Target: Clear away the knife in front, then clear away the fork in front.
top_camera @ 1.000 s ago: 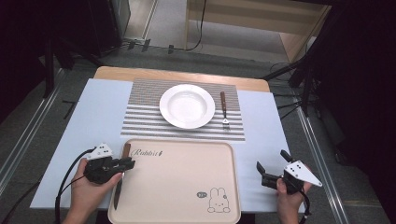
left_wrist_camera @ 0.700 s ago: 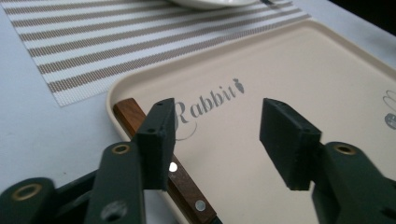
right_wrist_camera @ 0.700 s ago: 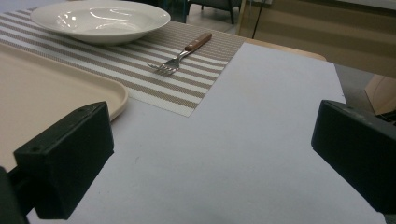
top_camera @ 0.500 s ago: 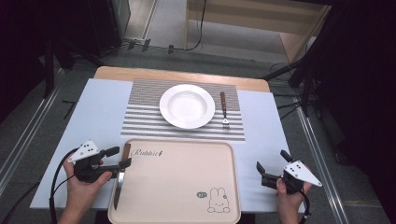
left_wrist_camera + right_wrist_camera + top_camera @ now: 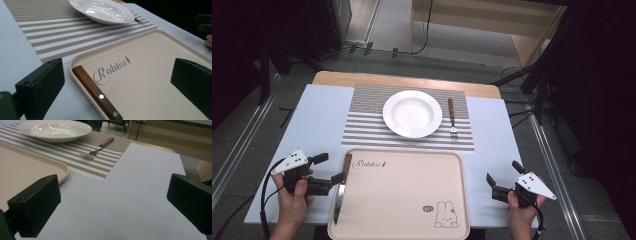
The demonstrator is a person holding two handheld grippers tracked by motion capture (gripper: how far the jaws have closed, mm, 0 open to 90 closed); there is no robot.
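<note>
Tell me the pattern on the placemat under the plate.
The placemat has beige and white stripes, clearest in the left gripper view.

A: How does the left gripper (image 5: 328,168) stand?
B: Held low in the left hand (image 5: 294,192), jaws just opened wide, nothing between the pads.
A: And the right gripper (image 5: 502,174)?
B: Low in the right hand (image 5: 521,209), jaws wide apart.

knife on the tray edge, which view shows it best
The high view: the whole knife lies along the left rim of the tray, wooden handle toward the plate, blade toward the person. The left gripper view gives a closer look at its riveted handle between open jaws, but cuts off the blade.
</note>
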